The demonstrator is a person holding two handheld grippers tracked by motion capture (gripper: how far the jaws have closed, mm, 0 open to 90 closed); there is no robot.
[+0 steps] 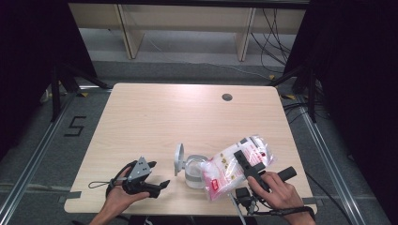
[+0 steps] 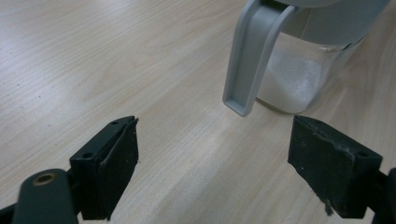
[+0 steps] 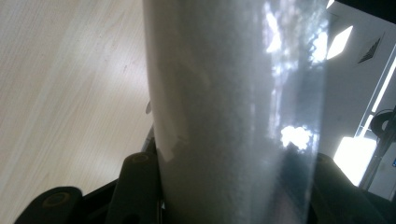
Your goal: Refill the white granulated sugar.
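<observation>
1. My left hand (image 1: 123, 193) holds its hand-held gripper (image 1: 158, 177) low at the near left, jaws spread wide with nothing between them.
2. My right hand-held gripper (image 1: 244, 161) angles up and away, jaws clamped.

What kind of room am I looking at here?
Probably a lab recording bay, not a kitchen: a bare wooden table ringed by black curtains, a taped floor number, loose cables.

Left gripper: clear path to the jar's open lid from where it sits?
Probably yes. The left gripper rests on the table beside the jar, jaws open and empty, with bare wood between them and the hanging lid. The bag held by the right gripper leans in from the far side.
</observation>
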